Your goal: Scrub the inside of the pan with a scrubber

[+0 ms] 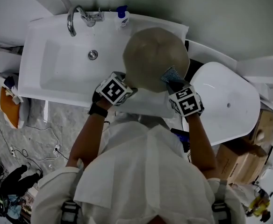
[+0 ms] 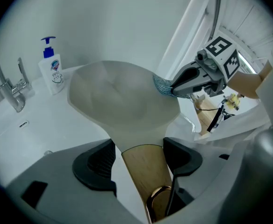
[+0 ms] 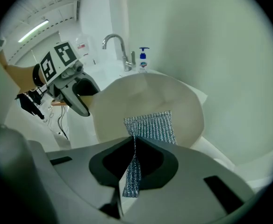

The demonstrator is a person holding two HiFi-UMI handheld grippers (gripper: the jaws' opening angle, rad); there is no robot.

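Note:
In the head view a round beige pan (image 1: 155, 57) is held tilted over the right end of the white sink (image 1: 57, 73). My left gripper (image 1: 127, 85) is shut on its wooden handle (image 2: 146, 171), which runs between the jaws in the left gripper view. My right gripper (image 1: 174, 80) is shut on a silvery-blue mesh scrubber (image 3: 150, 125). The scrubber (image 2: 161, 84) touches the pan (image 2: 122, 101) at its right rim, and in the right gripper view its free end lies against the pan (image 3: 174, 97). The left gripper (image 3: 80, 104) shows at that view's left.
A chrome faucet (image 1: 78, 17) and a soap pump bottle (image 1: 122, 17) stand at the back of the sink, and the drain (image 1: 93, 55) lies mid-basin. A white oval tub (image 1: 225, 101) sits to the right, with cardboard boxes (image 1: 239, 157) beside it. Cables lie on the floor at left.

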